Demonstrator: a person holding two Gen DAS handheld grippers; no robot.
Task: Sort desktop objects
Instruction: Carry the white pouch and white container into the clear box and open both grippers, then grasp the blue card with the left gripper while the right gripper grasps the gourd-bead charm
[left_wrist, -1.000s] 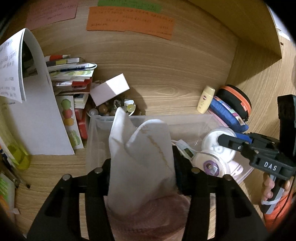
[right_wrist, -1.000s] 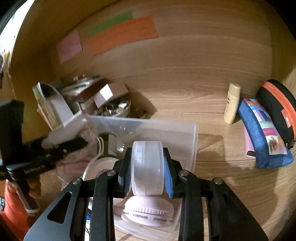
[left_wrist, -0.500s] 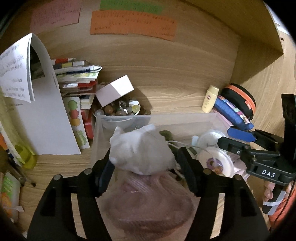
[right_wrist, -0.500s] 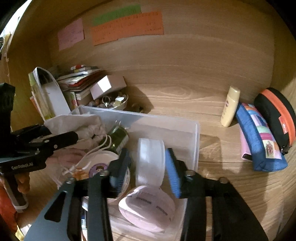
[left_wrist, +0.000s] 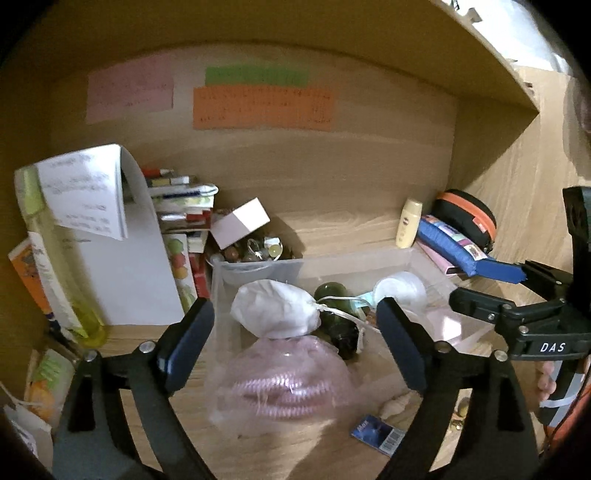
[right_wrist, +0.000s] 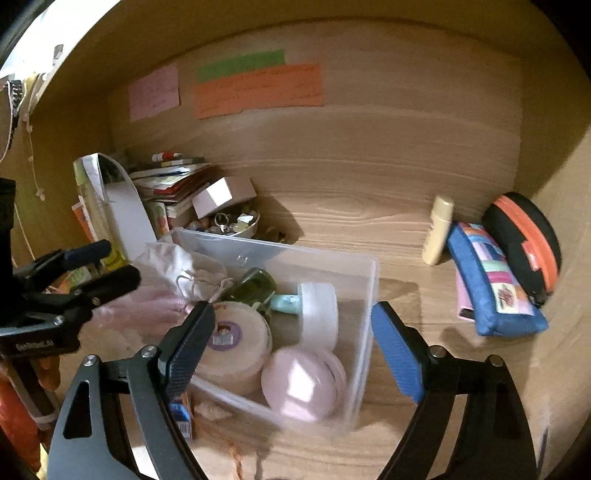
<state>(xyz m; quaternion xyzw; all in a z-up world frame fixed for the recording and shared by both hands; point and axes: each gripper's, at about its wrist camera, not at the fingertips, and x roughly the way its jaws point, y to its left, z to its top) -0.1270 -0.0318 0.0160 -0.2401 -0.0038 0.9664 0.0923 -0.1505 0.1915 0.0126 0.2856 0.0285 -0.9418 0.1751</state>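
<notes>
Both grippers have just opened, so the pouch (left_wrist: 275, 314) has dropped from the left gripper (left_wrist: 295, 343) and the headphones (right_wrist: 310, 354) from the right gripper (right_wrist: 291, 347) into the bin (right_wrist: 332, 258), jaws now apart and empty.

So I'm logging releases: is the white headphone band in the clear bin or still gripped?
In the clear bin. The white headphone band lies there; the right gripper has just opened, pads clear.
</notes>
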